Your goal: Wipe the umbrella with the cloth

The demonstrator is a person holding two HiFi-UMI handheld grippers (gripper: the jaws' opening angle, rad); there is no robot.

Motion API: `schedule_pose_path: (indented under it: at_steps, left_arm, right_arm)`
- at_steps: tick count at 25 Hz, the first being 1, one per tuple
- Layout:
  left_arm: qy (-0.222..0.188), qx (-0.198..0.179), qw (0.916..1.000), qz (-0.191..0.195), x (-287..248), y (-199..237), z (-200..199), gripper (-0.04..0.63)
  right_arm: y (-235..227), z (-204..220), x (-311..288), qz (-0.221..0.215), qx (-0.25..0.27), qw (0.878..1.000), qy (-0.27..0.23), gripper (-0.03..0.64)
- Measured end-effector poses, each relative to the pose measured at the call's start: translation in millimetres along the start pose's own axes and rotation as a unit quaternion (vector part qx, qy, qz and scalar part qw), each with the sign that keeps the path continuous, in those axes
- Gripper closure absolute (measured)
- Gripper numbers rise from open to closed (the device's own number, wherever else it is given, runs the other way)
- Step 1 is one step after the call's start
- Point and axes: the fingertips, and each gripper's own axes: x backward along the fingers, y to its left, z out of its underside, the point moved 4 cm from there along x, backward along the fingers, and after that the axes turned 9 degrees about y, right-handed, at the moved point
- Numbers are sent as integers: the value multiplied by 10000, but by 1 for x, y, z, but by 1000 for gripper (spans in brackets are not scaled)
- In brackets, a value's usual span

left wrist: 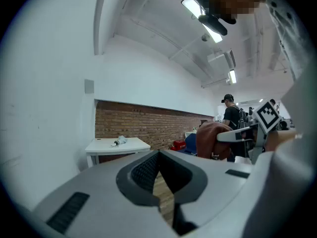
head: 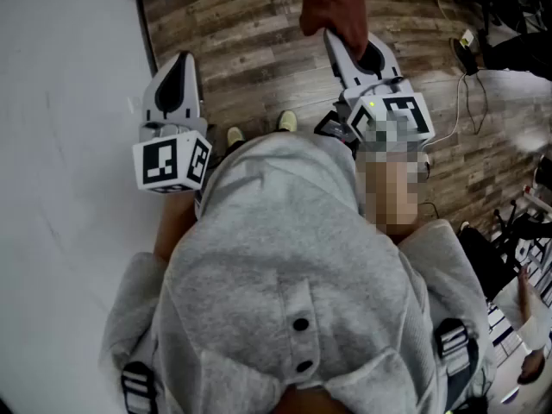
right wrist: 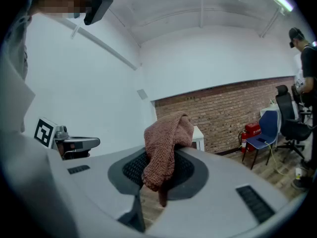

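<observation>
Pre-wipe stage: right gripper (right wrist: 157, 171) clamped on the rust-brown cloth (right wrist: 166, 145), left gripper (left wrist: 159, 178) closed on nothing, both over the wood floor (head: 250, 50); no umbrella in any view, so next likely means locating it and bringing the cloth to it.

tabletop object (left wrist: 119, 142) — too small, indistinct

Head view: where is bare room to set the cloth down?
Bare wood floor lies between the left tool and the right tool, which grips the cloth. In the left gripper view, the white table is mostly bare. Cables crowd the floor right of the right tool.
</observation>
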Motion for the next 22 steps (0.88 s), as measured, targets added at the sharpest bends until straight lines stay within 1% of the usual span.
schedule_pose_path:
  at_steps: [4, 8, 11, 14, 16, 19, 22]
  left_arm:
    - [-2, 5, 10000, 35, -8, 3, -7, 580]
    - [-49, 69, 10000, -4, -12, 0, -14, 580]
    - [-90, 111, 9999, -67, -11, 0, -16, 580]
    - [-128, 85, 9997, -177, -13, -1, -17, 580]
    - [-149, 46, 9995, -285, -15, -3, -17, 580]
    - [-106, -90, 9990, -420, -10, -1, -13, 580]
    - [-57, -123, 9988, -460, -9, 4, -8, 580]
  right_arm:
    - [-2, -6, -6, 20, 181, 9998, -22, 535]
    - [-4, -8, -5, -84, 215, 9997, 20, 535]
    - [1, -11, -4, -335, 390, 9987, -46, 535]
    - [-1, -9, -7, -601, 342, 9975, -125, 535]
    - [-7, -5, -11, -691, 330, 9971, -48, 535]
    - [-4, 1, -21, -830, 539, 9950, 94, 537]
    - [1, 2, -31, -938, 628, 9936, 44, 537]
